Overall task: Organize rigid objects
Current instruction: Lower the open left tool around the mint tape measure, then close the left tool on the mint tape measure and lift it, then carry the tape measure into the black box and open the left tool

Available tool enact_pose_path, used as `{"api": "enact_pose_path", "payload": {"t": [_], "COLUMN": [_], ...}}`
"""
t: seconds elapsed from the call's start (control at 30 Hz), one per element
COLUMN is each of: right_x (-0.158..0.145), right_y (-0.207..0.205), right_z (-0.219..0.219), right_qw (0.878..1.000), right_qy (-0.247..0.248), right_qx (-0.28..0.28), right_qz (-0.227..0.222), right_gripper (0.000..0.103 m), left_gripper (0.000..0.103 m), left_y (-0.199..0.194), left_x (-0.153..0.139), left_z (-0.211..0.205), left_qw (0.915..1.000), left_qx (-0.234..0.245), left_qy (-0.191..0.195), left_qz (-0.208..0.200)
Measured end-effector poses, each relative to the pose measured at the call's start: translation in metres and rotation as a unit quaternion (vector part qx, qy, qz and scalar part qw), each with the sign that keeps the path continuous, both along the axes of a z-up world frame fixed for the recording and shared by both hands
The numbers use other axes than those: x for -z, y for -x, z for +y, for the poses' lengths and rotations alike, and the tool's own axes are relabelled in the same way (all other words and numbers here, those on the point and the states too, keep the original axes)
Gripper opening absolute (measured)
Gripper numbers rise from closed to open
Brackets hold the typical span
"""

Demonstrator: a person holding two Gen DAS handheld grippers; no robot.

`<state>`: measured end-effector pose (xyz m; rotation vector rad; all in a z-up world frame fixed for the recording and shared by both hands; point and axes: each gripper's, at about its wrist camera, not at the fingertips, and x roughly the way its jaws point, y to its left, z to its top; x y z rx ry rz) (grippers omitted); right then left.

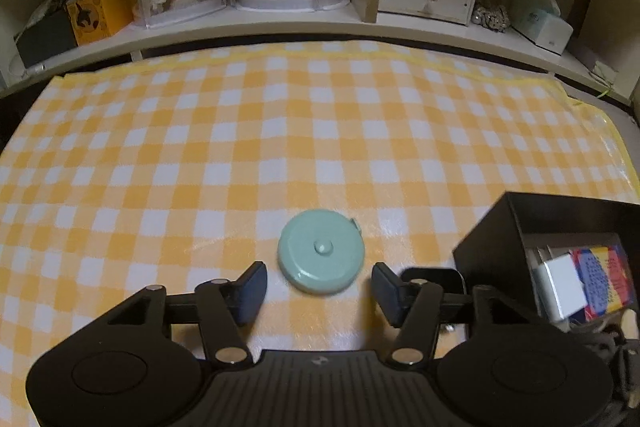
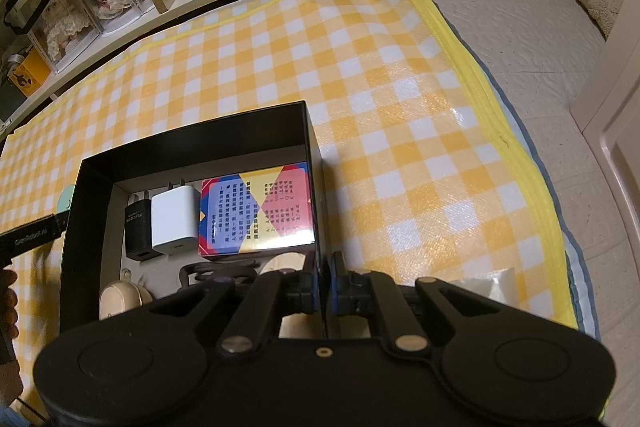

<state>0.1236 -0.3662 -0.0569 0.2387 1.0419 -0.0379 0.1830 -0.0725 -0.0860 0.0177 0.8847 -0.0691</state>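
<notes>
- Left gripper [image 1: 318, 287] low over the checked cloth [image 1: 320, 131], jaws apart, nothing pinched.
- Round mint tape measure [image 1: 322, 251] flat on the cloth, centred just ahead of the gap – its near edge about level with the fingertips [image 1: 252, 281], clear cloth showing on both sides, no contact.
- Black box [image 1: 486, 247] right of the tape measure, near but apart from it.
- Right gripper [image 2: 327, 281] closed tight on the right wall of the black box [image 2: 188, 141] – one finger inside, one outside.
- Inside the box: colourful card pack [image 2: 256, 211], white charger [image 2: 174, 219], black charger [image 2: 138, 233], a cream item [image 2: 120, 301] partly hidden.
</notes>
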Motion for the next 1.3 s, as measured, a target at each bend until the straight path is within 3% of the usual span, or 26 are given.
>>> {"api": "enact_pose_path", "payload": {"t": [0.13, 0.2, 0.27, 0.33, 0.5, 0.6, 0.73, 1.0, 1.3], "right_x": [0.0, 0.0, 0.0, 0.0, 0.0, 0.0, 0.0, 0.001, 0.0], "right_y": [0.0, 0.0, 0.001, 0.001, 0.001, 0.001, 0.0, 0.001, 0.0], "right_z": [0.001, 0.001, 0.001, 0.002, 0.001, 0.001, 0.001, 0.001, 0.001], "right_qw": [1.0, 1.0, 1.0, 1.0, 1.0, 1.0, 1.0, 1.0, 1.0], "right_qy": [0.0, 0.0, -0.001, -0.001, -0.001, -0.001, -0.001, -0.001, -0.002], "right_qx": [0.0, 0.0, 0.0, 0.0, 0.0, 0.0, 0.0, 0.0, 0.0], "right_qz": [0.0, 0.0, 0.0, 0.0, 0.0, 0.0, 0.0, 0.0, 0.0], "right_gripper": [0.007, 0.007, 0.007, 0.007, 0.007, 0.007, 0.007, 0.007, 0.007], "left_gripper": [0.071, 0.071, 0.065, 0.051, 0.051, 0.051, 0.051, 0.051, 0.051], "left_y": [-0.009, -0.011, -0.011, -0.01, -0.008, -0.003, 0.004, 0.037, 0.071], "left_x": [0.004, 0.006, 0.007, 0.008, 0.005, -0.007, -0.032, -0.063, -0.049], "left_z": [0.001, 0.002, 0.0, -0.003, 0.001, 0.0, -0.003, -0.04, -0.09], "left_qw": [0.9997, 0.9992, 0.9983, 0.9968, 0.9964, 0.9942, 0.9898, 0.9677, 0.9336], "left_qx": [0.007, 0.022, 0.043, 0.06, 0.069, 0.079, 0.101, 0.216, 0.343], "left_qy": [-0.008, -0.012, -0.02, -0.036, -0.02, -0.016, 0.018, 0.048, 0.022], "left_qz": [-0.02, -0.03, -0.034, -0.04, -0.045, -0.071, -0.099, -0.121, -0.102]}}
